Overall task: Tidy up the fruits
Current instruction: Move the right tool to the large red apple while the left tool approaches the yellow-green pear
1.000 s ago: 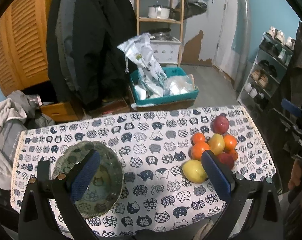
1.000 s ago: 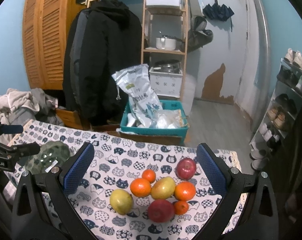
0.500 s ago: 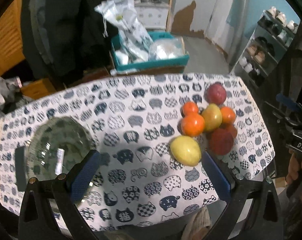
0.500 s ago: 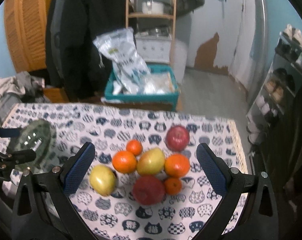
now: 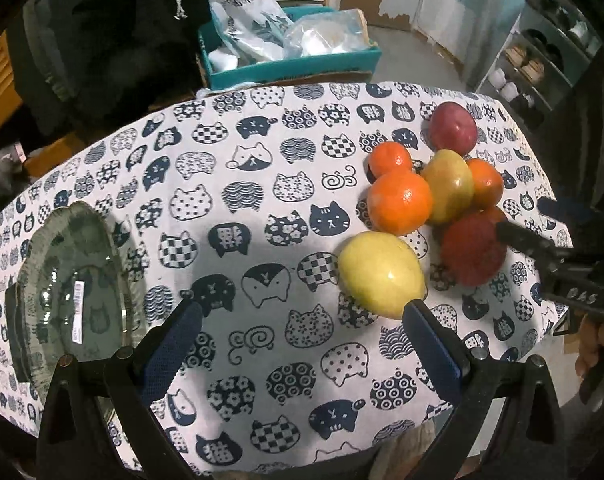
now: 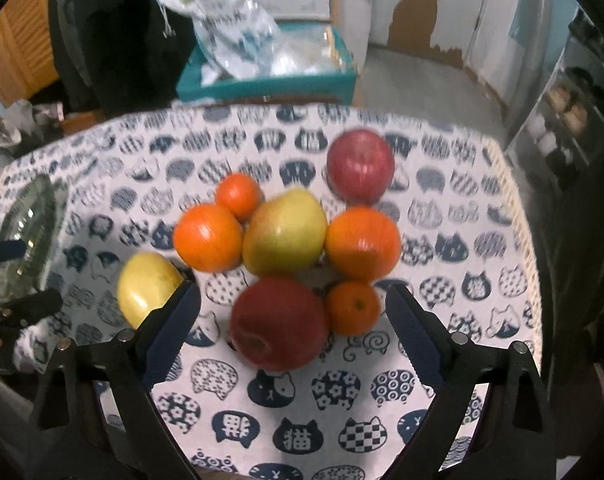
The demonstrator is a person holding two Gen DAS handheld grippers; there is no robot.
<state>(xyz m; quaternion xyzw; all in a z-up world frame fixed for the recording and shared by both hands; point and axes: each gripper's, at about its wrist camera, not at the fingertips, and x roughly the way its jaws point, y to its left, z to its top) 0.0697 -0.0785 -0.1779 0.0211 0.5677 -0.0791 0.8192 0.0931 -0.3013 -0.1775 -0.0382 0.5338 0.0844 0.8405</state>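
Right gripper [image 6: 293, 300], jaws wide and closing, nothing touched, just above dark red apple [image 6: 278, 323] in the fruit cluster on cat-print tablecloth [image 6: 342, 408]. Yellow-green oval fruit [image 6: 284, 231] at centre, long axis tilted up-right. Left gripper [image 5: 302, 316] spread, empty. Ribbed glass bowl [image 5: 68, 292] well left.

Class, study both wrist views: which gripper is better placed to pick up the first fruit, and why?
Probably the right gripper: the near red apple lies framed between its closing jaws, not yet touched. The left gripper hangs open over bare tablecloth, between the glass bowl and the yellow fruit.
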